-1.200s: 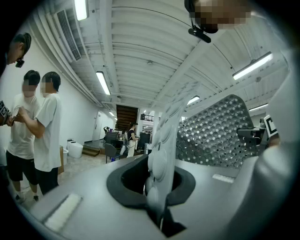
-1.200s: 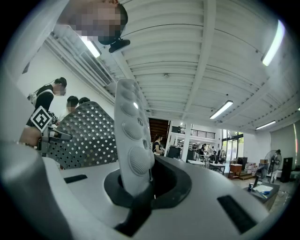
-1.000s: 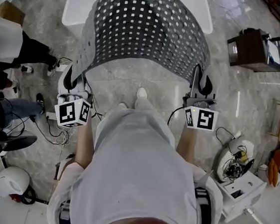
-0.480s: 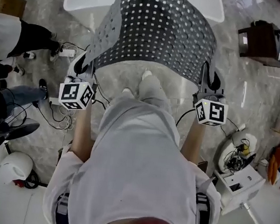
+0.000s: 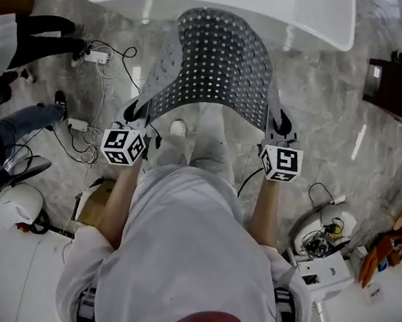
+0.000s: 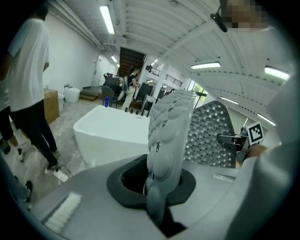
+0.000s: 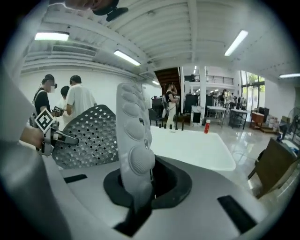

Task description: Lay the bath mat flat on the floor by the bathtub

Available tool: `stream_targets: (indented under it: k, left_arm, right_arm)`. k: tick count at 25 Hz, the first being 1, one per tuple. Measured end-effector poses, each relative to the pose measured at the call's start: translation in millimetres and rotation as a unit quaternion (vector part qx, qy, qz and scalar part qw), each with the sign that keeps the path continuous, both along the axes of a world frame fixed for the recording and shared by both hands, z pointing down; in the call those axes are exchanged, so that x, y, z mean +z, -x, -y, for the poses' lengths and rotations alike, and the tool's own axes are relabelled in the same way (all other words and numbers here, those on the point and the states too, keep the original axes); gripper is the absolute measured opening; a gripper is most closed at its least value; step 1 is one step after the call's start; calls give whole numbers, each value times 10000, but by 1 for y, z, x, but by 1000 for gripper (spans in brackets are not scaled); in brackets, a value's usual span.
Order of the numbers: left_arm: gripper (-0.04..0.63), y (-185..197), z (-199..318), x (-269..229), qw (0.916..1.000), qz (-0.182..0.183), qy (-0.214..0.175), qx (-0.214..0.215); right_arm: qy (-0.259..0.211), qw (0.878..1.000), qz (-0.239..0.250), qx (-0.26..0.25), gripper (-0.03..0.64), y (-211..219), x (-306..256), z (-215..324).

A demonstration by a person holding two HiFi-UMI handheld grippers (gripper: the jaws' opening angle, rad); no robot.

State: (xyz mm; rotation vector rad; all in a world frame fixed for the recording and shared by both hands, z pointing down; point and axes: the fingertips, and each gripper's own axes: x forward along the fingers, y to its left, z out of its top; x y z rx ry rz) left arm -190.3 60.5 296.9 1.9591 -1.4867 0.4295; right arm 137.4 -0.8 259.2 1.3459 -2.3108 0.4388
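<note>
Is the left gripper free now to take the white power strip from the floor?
Probably not: the left gripper is shut on a corner of the bath mat, with the power strip well aside.

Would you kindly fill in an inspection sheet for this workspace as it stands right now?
Surface: marble-look floor, glossy.
Job's things: perforated grey bath mat bowed upward, not flat; white bathtub beyond it.
Clutter: cardboard box; white equipment at right.
Grippers: left gripper and right gripper each shut on a near mat corner.
Cables: loose cables and power strip on floor, left.
Surroundings: bystanders at left; dark cabinet right.
</note>
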Motion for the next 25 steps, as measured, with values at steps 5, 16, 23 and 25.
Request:
stream_targets:
  k: [5,16,23,25]
  left_arm:
    - [14,-8,24,111,9942,-118,1002,-368]
    - [15,-34,78,422,9796,58,1975,366]
    - [15,-89,145,586,9763,323,1841,1087]
    - [15,-99,162,625,9761,460,1752,1198]
  right_arm:
    - [996,9944,57,-345,21,-2,133,54]
    - [2292,9731,-15,233,21,-35,464,94]
    - [2425,9645,6,1045,21,-105,637,119]
    - [2366,9650,-14,1128,21,-117,673,128]
